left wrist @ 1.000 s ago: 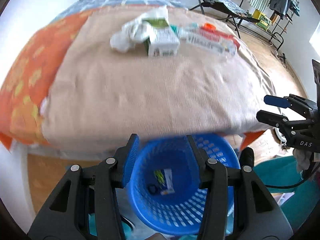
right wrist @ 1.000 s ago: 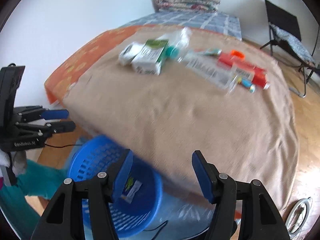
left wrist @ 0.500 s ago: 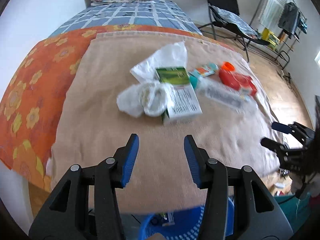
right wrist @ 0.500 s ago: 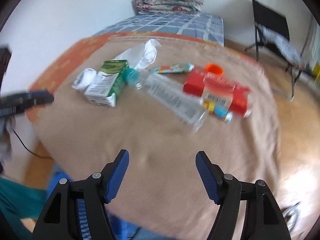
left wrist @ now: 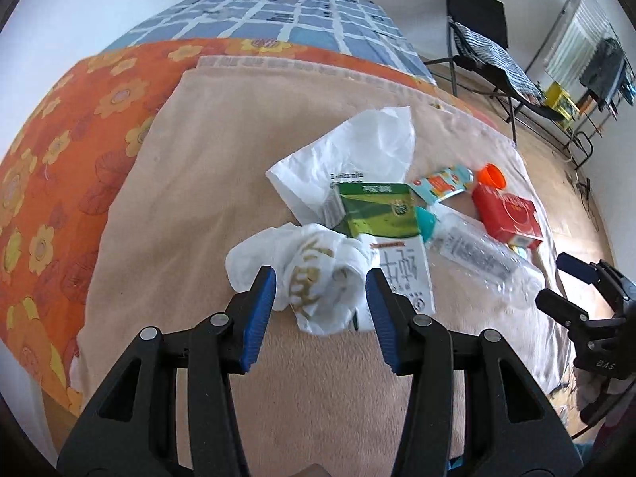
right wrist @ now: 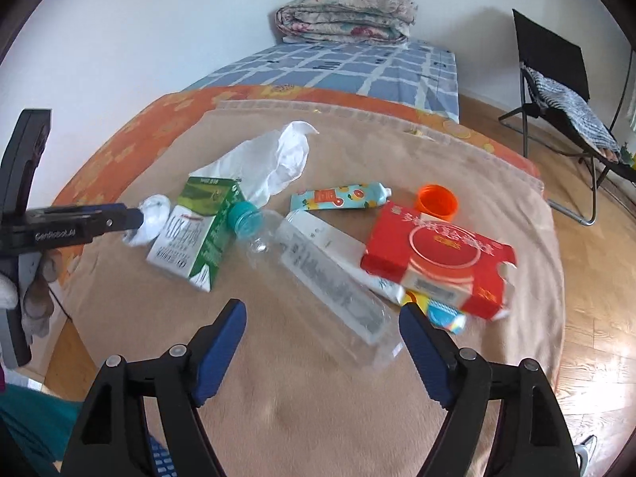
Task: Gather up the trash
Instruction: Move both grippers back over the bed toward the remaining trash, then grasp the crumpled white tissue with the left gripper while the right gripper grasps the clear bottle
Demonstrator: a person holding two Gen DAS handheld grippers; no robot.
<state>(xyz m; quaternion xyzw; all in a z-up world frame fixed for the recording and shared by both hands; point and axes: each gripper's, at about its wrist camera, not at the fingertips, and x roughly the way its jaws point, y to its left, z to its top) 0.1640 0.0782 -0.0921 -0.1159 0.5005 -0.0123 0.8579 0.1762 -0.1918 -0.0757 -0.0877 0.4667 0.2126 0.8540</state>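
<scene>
A beige blanket [right wrist: 318,417] on a bed holds the litter. The left gripper [left wrist: 320,298] hangs open at a crumpled white bag [left wrist: 306,274], soft and light, best pinched at its bunched middle. The right gripper [right wrist: 320,330], whose jaws have just been opening, stands wide and empty over a clear bottle [right wrist: 318,270]: light, slick, crushable. Its long axis runs diagonally, teal cap [right wrist: 244,216] pointing away toward the carton [right wrist: 194,226]; grip mid-body

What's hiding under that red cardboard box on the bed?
Under the red cardboard box, a white tube and a colourful striped wrapper poke out. How far they run beneath it is covered.
</scene>
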